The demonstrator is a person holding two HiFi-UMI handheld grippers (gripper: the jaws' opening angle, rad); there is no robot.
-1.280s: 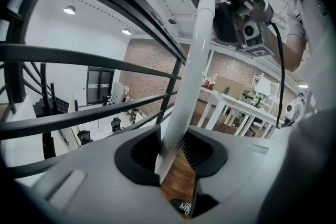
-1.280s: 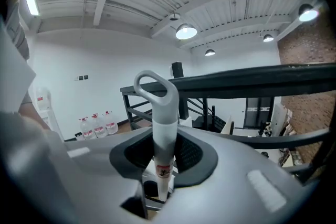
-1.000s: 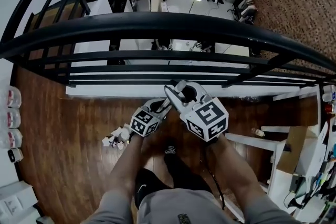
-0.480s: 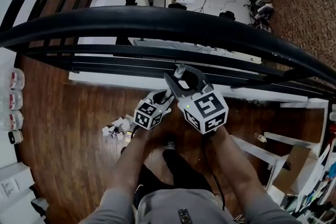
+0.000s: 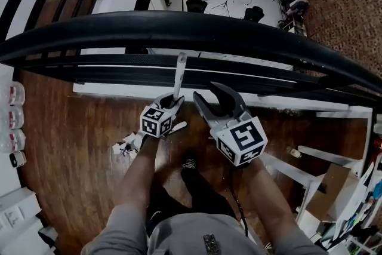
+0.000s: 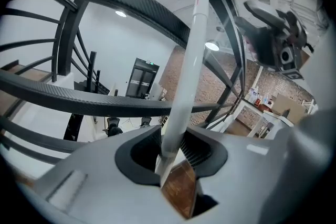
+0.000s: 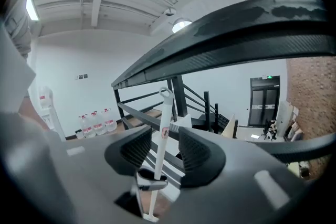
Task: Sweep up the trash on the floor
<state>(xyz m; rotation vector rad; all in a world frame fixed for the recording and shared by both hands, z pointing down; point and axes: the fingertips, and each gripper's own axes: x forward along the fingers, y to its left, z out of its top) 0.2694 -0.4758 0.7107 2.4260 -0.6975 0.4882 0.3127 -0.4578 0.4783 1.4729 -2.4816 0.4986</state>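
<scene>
A slim white handle (image 5: pixel 178 76) with a loop at its top rises in front of the black railing. My left gripper (image 5: pixel 172 103) is shut on it low down, and in the left gripper view the handle (image 6: pixel 189 60) runs up from between the closed pads of the left gripper (image 6: pixel 170 150). To its right, my right gripper (image 5: pixel 206 92) stands open; its jaws have just been opening. In the right gripper view the handle (image 7: pixel 161 134) shows in the gap of the right gripper (image 7: pixel 165 148), clear of both pads. Crumpled white trash (image 5: pixel 126 145) lies on the wooden floor, left of my left arm.
A thick black railing (image 5: pixel 191 33) with lower bars crosses right in front, with a drop to a lower floor beyond it. Water bottles (image 5: pixel 9 119) line the left wall. White frames and a cardboard piece (image 5: pixel 298 170) lie at the right. My shoe (image 5: pixel 190 164) is below the grippers.
The right gripper's jaws have opened and drawn back to the right, off the handle. The left gripper has shifted left with the handle, which now stands clear against the railing.
</scene>
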